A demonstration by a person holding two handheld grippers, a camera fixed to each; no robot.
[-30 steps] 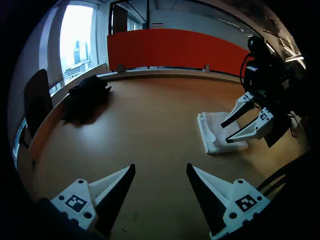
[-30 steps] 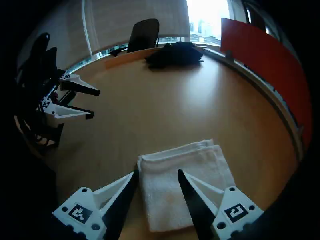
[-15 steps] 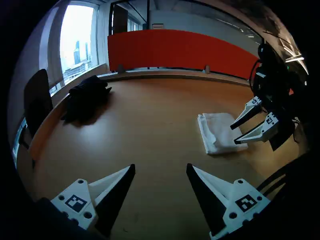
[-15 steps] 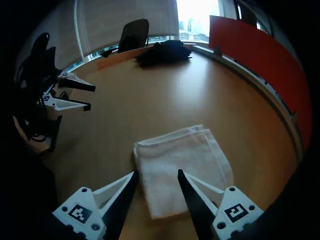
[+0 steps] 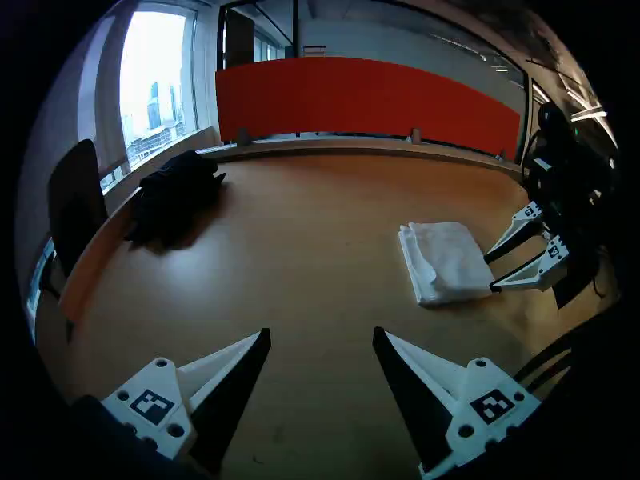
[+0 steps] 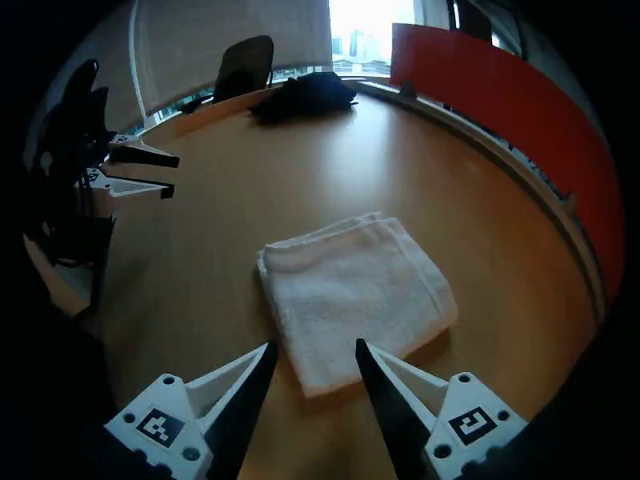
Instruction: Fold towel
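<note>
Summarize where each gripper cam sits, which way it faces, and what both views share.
Left gripper view: rides the left hand-held gripper, low over the table, facing the red partition; own open fingers show at the bottom, the right hand-held gripper at far right by the towel.
Right gripper view: rides the right hand-held gripper, looking across the towel toward the window; own open fingers at the bottom, the left hand-held gripper at left.
Shared: towel, table, red partition, black bundle, chair.

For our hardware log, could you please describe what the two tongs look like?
Both the left tongs and right tongs have two white, wedge-shaped fingers with black inner faces, tapering to points. Each finger carries a square black-and-white marker and small holes near its base.
</note>
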